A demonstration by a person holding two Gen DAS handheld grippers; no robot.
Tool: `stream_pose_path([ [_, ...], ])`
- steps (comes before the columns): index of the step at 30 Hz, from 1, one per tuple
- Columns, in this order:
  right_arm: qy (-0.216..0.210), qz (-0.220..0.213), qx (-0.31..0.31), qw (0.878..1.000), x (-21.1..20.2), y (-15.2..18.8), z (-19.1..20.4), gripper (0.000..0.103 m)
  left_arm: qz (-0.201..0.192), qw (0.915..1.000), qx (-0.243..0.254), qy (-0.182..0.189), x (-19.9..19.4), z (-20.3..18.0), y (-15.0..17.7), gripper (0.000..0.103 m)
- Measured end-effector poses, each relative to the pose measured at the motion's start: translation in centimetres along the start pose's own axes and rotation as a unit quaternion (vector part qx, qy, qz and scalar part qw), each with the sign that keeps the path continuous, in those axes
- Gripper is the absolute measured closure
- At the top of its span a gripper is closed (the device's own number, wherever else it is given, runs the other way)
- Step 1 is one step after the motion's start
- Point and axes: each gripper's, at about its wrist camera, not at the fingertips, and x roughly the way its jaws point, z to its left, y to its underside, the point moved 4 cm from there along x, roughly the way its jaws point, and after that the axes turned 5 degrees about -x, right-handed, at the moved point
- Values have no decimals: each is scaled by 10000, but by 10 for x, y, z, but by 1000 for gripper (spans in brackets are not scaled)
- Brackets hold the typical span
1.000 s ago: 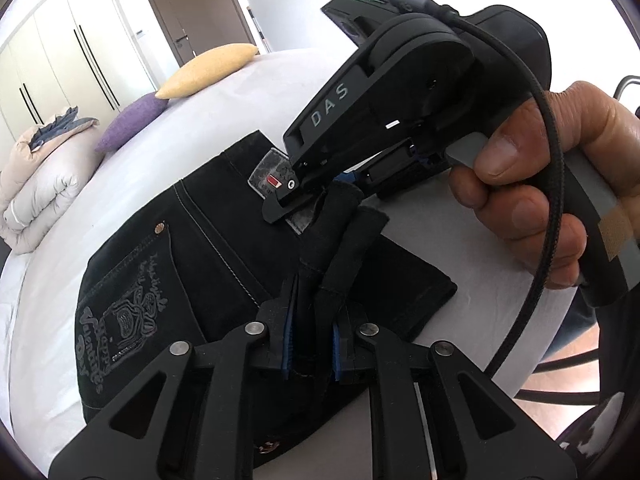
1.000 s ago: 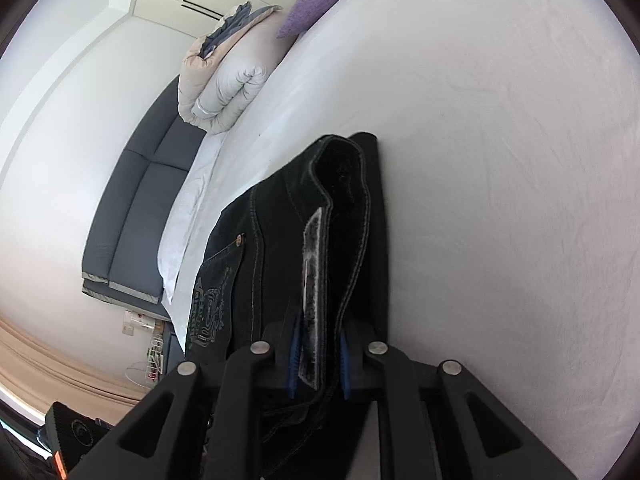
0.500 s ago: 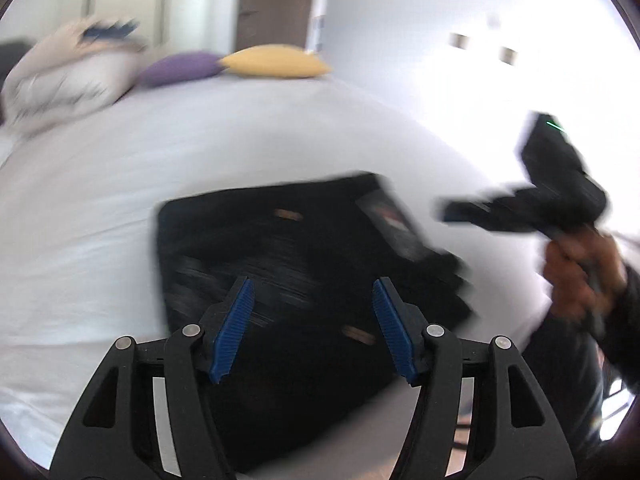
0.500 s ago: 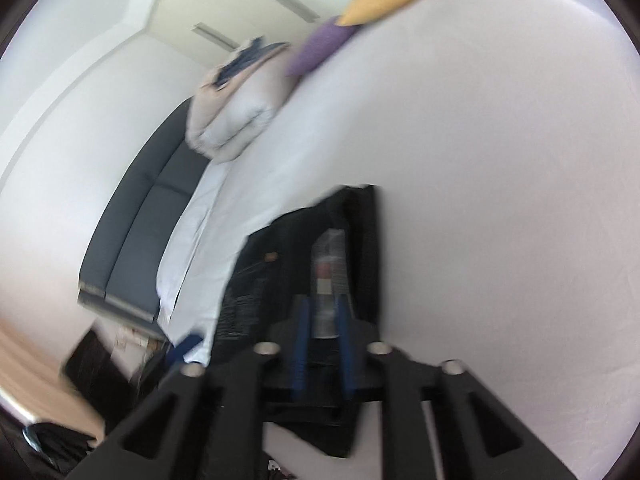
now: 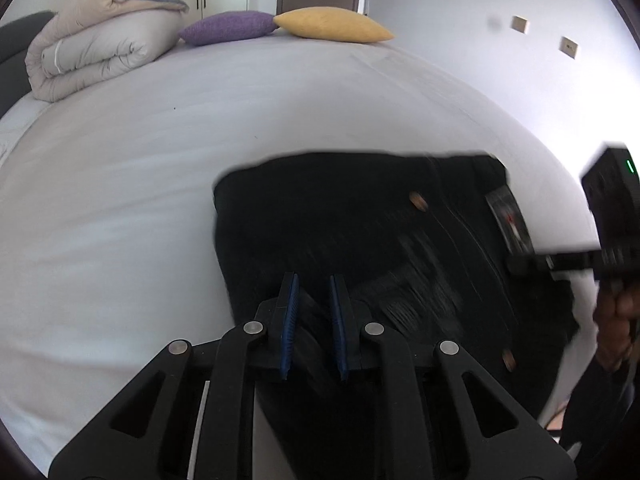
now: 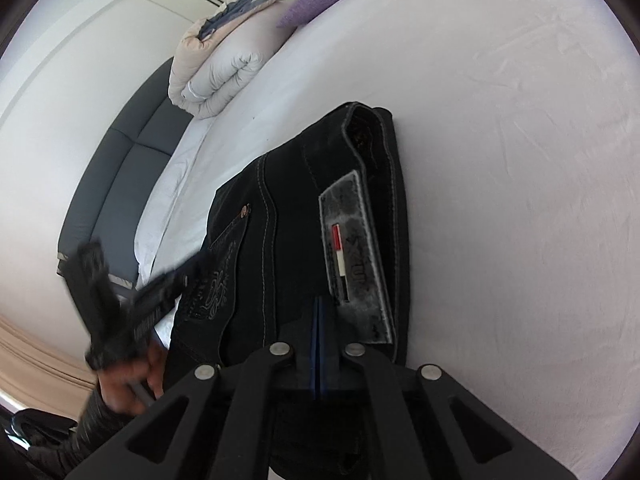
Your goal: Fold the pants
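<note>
Black folded pants (image 5: 320,220) lie flat on the white bed (image 5: 160,160), with a grey leather label (image 5: 508,216) at their right end. My left gripper (image 5: 313,312) is at the near edge of the pants, its jaws closing with a fold of black fabric between the blue pads. In the right wrist view the pants (image 6: 288,240) stretch away, label (image 6: 356,252) up. My right gripper (image 6: 318,340) hovers over the waistband end, shut with nothing between its pads. It also shows blurred at the right as the right gripper (image 5: 514,262). The left gripper (image 6: 188,268) is a blur by the pocket.
A rolled duvet (image 5: 92,52), a purple pillow (image 5: 228,28) and a yellow pillow (image 5: 332,24) sit at the far end of the bed. A dark sofa (image 6: 120,184) runs along the bed's far side. A person's hand (image 5: 624,316) holds the right gripper at the bed's edge.
My left gripper let go of the fabric, swung sideways along the pants, opened wide, then closed at their near edge. The right gripper released the waistband and shut; the pants lie flat.
</note>
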Motion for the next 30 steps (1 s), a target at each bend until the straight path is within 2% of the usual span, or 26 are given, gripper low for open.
stream_pose_path([
  [3, 10, -119, -2, 9999, -4, 6, 0, 103, -117, 9998, 177, 65, -15, -21, 29, 88],
  [6, 19, -177, -3, 9998, -16, 14, 3, 103, -239, 9980, 556, -171, -28, -45, 60, 88],
  [8, -6, -218, -151, 9996, -25, 20, 12, 102, -322, 9979, 527, -202, -35, -51, 74, 88],
  [11, -37, -378, -289, 9989, -35, 37, 12, 102, -311, 9992, 235, -12, -33, -45, 80, 88],
  [13, -173, -481, -168, 9986, -35, 41, 5, 103, -319, 9989, 355, -31, -29, -47, 83, 88],
  [17, -393, -641, -32, 9972, -43, 39, 2, 103, -308, 9992, 146, 184, -43, -39, 70, 87],
  [18, -448, -659, 0, 9968, -48, 38, 4, 92, -319, 9991, 46, 263, -50, -35, 67, 87],
  [19, -527, -719, 38, 9960, -55, 36, 4, 67, -375, 9987, -88, 340, -60, -28, 63, 87],
  [21, -612, -1028, 76, 9928, -76, 31, 6, 37, -547, 9968, -355, 457, -76, -13, 56, 78],
  [22, -584, -1147, 72, 9917, -84, 25, 4, 36, -619, 9951, -562, 521, -83, -3, 51, 45],
  [23, -561, -1139, 98, 9919, -88, 20, 0, 36, -700, 9928, -791, 574, -87, 8, 45, 4],
  [25, -434, -1051, 192, 9933, -87, 10, -8, 36, -1043, 9848, -1213, 678, -95, 32, 33, 0],
  [26, -372, -938, 327, 9944, -82, 2, -14, 36, -969, 9840, -1305, 728, -93, 39, 30, 0],
  [30, -299, -367, 681, 9966, -51, -13, -32, 38, -3, 9783, -1798, 1029, -45, 66, 21, 0],
])
